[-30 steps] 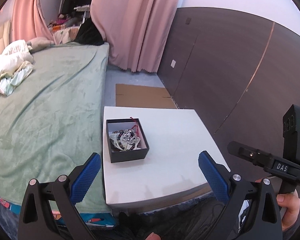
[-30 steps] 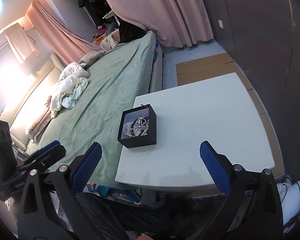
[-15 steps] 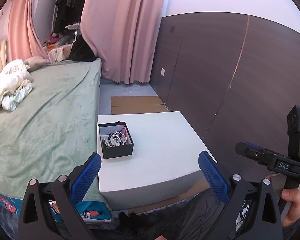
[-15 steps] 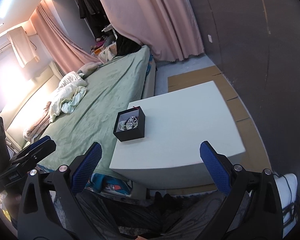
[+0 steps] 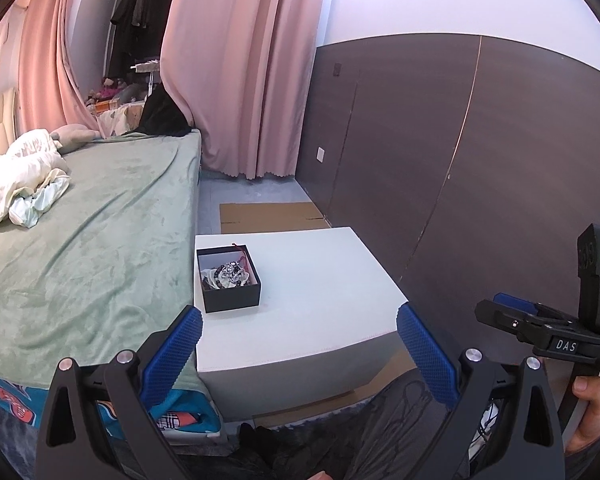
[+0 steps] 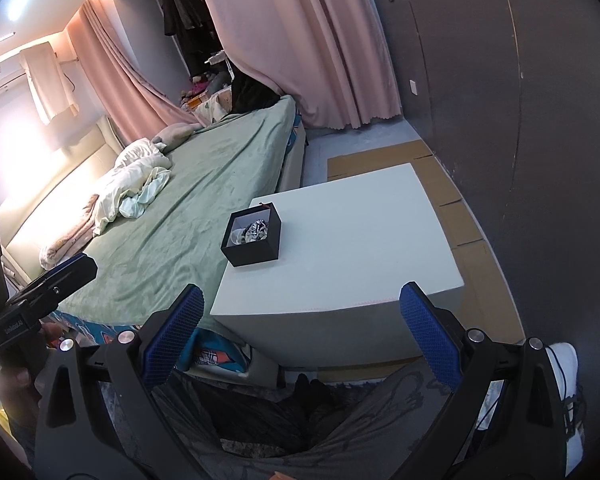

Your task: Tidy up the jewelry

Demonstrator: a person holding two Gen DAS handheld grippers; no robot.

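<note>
A small black open box (image 5: 229, 283) stands on a white table (image 5: 320, 280), near its left edge. A heap of silver and beaded jewelry (image 5: 230, 274) lies inside it. The box also shows in the right wrist view (image 6: 253, 240) on the same table (image 6: 352, 240), with the jewelry (image 6: 254, 231) inside. My left gripper (image 5: 298, 338) is open and empty, held back from the table's near edge. My right gripper (image 6: 300, 322) is open and empty, also short of the near edge, well away from the box.
A bed with a green blanket (image 5: 80, 240) runs along the table's left side. A dark panelled wall (image 5: 460, 160) stands to the right. Flat cardboard (image 5: 268, 216) lies on the floor beyond the table. Pink curtains (image 5: 240, 72) hang at the back.
Both grippers have pulled back and up from the table, so the table and box look smaller and farther away. Both stay open and empty.
</note>
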